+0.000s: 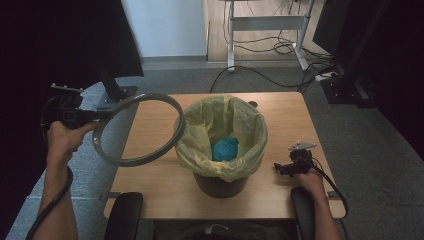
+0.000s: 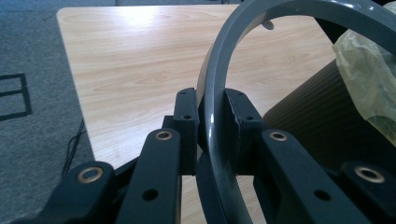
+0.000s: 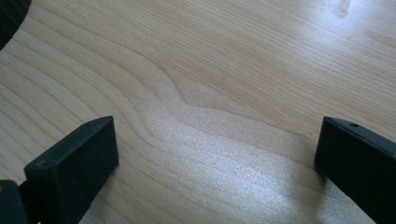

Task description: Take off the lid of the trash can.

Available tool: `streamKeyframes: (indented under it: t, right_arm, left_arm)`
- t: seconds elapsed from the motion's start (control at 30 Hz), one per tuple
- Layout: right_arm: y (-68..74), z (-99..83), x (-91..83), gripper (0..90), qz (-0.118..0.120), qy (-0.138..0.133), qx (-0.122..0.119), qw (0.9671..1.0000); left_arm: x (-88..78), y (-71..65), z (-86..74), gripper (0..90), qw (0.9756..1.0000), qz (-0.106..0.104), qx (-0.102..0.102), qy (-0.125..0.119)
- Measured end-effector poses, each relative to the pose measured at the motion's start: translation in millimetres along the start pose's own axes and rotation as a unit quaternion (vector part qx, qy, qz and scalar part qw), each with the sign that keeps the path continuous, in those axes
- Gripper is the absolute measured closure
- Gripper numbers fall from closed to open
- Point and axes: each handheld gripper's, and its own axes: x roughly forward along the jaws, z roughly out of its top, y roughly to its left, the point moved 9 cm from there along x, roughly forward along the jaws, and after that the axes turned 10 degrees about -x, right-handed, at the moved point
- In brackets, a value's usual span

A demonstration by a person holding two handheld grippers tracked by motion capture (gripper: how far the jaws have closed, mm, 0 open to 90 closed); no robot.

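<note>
While clamped edge-on, grey ring (image 1: 139,129) extends toward bin (image 1: 220,182).

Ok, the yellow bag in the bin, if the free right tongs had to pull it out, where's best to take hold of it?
Probably the folded-over edge of the yellow bag on the near right side of the bin. There the plastic drapes loosely outside the rim, giving a thin flap to pinch. The open right tongs sit beside it and could come in level from the right.
</note>
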Motion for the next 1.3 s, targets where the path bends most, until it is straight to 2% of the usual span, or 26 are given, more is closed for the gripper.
streamKeyframes:
  t: [0.37,0.57,1.07,1.3]
  right_arm:
    - [0.0,0.0,0.0,0.0,0.000,0.000,0.000,1.0000]
    - [0.0,0.0,0.0,0.0,0.000,0.000,0.000,1.0000]
    - [0.0,0.0,0.0,0.0,0.000,0.000,0.000,1.0000]
    - [0.0,0.0,0.0,0.0,0.000,0.000,0.000,1.0000]
  left_arm:
    - [-11.2,18.8,-8.5,76.0,0.9998,0.010,-0.017,-0.006]
    - [-11.3,26.6,-14.5,76.1,0.9996,0.013,-0.022,-0.007]
    - [9.0,46.1,-35.8,76.7,0.9990,0.012,-0.042,-0.004]
    - [23.4,48.7,-41.2,76.6,0.9991,0.017,-0.038,-0.005]
